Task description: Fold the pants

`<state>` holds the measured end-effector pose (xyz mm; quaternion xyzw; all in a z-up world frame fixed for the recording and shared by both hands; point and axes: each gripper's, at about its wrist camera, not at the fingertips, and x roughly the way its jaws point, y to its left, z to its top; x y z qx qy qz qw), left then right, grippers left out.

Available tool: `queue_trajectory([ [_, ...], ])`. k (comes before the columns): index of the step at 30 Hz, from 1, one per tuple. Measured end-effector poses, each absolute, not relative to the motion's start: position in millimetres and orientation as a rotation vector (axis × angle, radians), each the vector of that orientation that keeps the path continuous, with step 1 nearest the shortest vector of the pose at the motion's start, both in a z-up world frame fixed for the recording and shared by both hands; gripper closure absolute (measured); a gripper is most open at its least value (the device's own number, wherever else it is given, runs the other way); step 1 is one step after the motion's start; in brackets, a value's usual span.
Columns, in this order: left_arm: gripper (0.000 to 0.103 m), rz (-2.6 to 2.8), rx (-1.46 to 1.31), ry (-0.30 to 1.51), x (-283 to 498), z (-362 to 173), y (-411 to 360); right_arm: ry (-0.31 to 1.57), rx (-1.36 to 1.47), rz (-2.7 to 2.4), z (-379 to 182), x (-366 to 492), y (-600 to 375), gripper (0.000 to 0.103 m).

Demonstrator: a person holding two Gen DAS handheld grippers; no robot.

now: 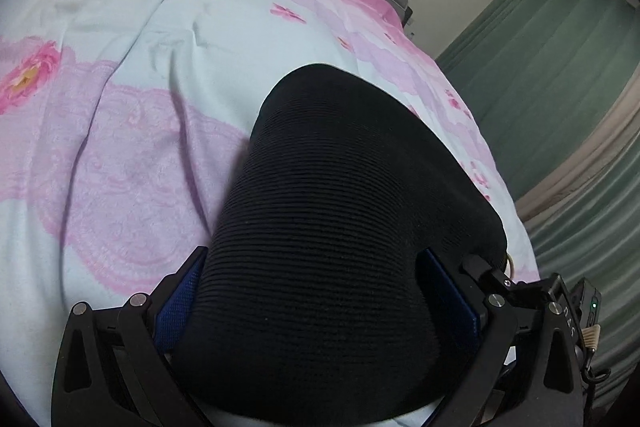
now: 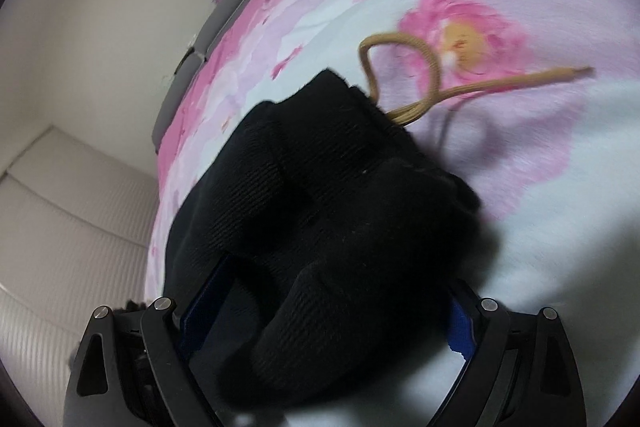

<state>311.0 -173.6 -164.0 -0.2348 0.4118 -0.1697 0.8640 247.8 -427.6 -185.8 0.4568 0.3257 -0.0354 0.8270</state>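
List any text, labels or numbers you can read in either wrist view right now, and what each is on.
"DAS" or similar: pale letters on the black device at the right edge of the left wrist view, seen sideways and too small to read for sure.
Black pants: no label or print visible.
Floral bedsheet: pattern only, no words.
Tan drawstring: no text.
Right wrist view: none.

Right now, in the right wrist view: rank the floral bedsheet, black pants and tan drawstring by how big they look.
1. floral bedsheet, widest spread across the frame.
2. black pants, bunched between the right gripper's fingers; close to the lens, so they look larger than they are.
3. tan drawstring, a thin loop trailing from the pants.
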Motion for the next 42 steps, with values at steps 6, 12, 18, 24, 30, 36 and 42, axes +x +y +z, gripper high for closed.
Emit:
queue_trajectory([
  [6, 0.018, -0.324, -0.528, 0.831, 314.0, -157.9, -173.4, 0.722, 1.048, 0.013, -196.9, 274.0, -439.3, 0.021],
  [12, 0.042, -0.372, -0.532, 0.799, 312.1, -130.4, -170.6, 0.649, 1.059, 0.113, -173.5, 267.2, -439.1, 0.061],
  [18, 0.043, -0.389, -0.534, 0.738, 301.5, -93.9, -154.6, 0.581, 0.994, 0.126, -131.3, 256.1, -424.6, 0.063],
  [24, 0.043, -0.365, -0.490, 0.755, 301.8, -99.3, -144.9, 0.570, 0.955, 0.134, -113.4, 252.9, -411.2, 0.063],
  [30, 0.043, -0.352, -0.485, 0.797, 301.1, -135.3, -135.3, 0.684, 1.058, 0.097, -164.4, 258.0, -406.0, 0.058],
  [36, 0.041, -0.352, -0.499, 0.799, 299.8, -140.2, -132.4, 0.758, 1.089, -0.024, -170.1, 233.0, -404.2, 0.041],
  [42, 0.039, -0.344, -0.520, 0.806, 299.0, -142.5, -131.4, 0.782, 1.290, -0.070, -179.8, 200.7, -402.2, 0.022],
])
